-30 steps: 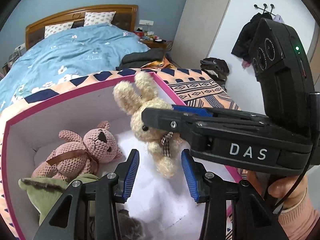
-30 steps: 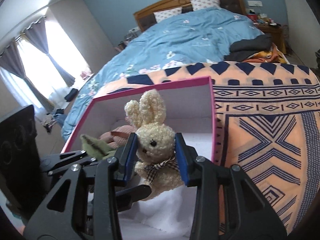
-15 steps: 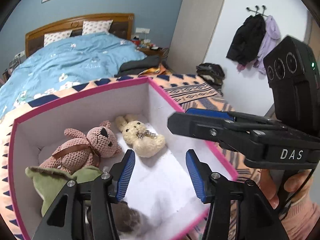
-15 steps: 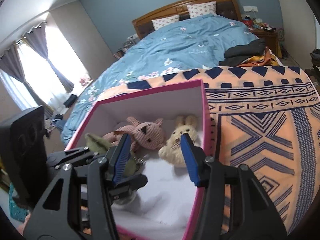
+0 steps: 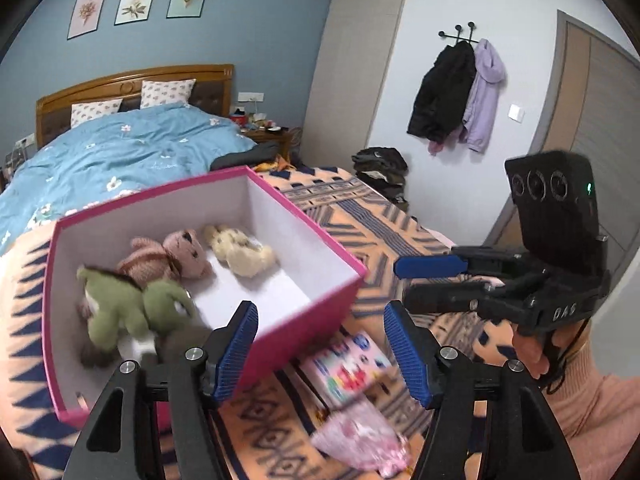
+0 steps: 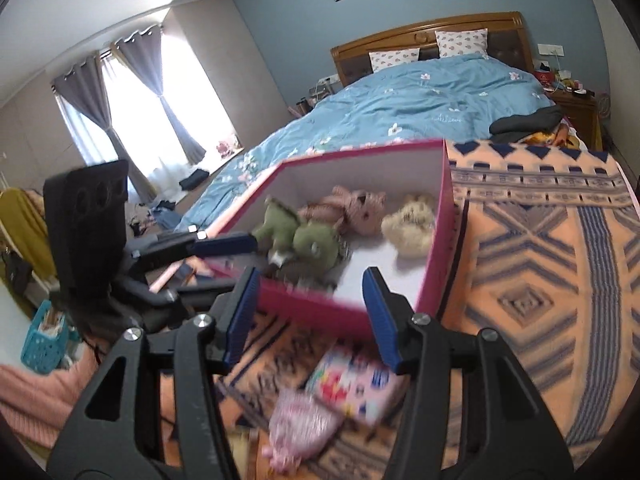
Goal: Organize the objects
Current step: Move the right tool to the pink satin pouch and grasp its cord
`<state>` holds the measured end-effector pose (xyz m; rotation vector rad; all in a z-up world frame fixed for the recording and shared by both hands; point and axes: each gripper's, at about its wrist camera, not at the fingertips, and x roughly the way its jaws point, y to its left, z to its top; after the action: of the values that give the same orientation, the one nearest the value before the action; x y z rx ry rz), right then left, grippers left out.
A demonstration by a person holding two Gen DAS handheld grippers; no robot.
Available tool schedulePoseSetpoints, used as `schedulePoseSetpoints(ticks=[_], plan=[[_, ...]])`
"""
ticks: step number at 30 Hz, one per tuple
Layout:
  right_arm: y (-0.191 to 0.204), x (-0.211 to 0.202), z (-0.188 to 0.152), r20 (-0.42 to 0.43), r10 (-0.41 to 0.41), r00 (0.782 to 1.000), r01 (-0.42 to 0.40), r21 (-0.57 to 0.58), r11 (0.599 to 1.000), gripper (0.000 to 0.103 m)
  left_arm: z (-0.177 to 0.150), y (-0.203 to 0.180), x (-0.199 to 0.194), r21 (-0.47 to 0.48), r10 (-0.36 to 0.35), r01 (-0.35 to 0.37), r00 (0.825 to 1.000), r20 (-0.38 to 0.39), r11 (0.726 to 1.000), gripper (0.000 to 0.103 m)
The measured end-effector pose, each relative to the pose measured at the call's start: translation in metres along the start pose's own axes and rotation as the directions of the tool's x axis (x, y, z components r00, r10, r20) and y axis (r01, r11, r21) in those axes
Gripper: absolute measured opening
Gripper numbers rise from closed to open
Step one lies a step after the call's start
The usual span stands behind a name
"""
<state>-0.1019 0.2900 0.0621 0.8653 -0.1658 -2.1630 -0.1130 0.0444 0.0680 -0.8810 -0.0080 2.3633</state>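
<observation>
— What is being held by the left gripper (image 5: 320, 344) and the right gripper (image 6: 310, 316)?

— Nothing is being held by either. Both pairs of blue-padded jaws are being kept wide apart, with only air between them.

— Where are the toys being kept?

— A pink box (image 5: 316, 236) with a white inside is being shown on an orange patterned blanket (image 6: 540, 248). Three soft toys are being held in it: a green plush (image 5: 132, 308) at the near-left end, a pink bear (image 5: 176, 256) behind it and touching it, and a cream bunny (image 5: 240, 250) lying just beside the bear, toward the far wall.

— Is anything being left outside the box?

— A pink printed packet (image 5: 348, 368) is being seen on the blanket just in front of the box, and a blurred pink frilly item (image 5: 364, 440) is lying nearer the camera; what it is cannot be told.

— And the surroundings?

— A bed with a blue duvet (image 6: 420, 96) is being shown beyond the blanket.
</observation>
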Motion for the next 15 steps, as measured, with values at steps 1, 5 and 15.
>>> schedulePoseSetpoints(ticks=[1, 5, 15], plan=[[0.001, -0.001, -0.009, -0.012, -0.004, 1.000, 0.004, -0.005, 1.000, 0.055, -0.006, -0.002, -0.001, 0.000, 0.000, 0.000, 1.000, -0.005, 1.000, 0.067], [0.005, 0.004, -0.047, -0.082, -0.034, 0.996, 0.033, -0.019, 0.999, 0.055, -0.031, -0.009, 0.002, 0.008, 0.020, -0.020, 0.998, -0.052, 1.000, 0.067], [0.012, 0.043, -0.128, -0.304, -0.020, 0.952, 0.024, 0.010, 1.000, 0.055, -0.091, 0.000, 0.017, -0.102, 0.013, -0.029, 0.988, -0.157, 0.994, 0.067]])
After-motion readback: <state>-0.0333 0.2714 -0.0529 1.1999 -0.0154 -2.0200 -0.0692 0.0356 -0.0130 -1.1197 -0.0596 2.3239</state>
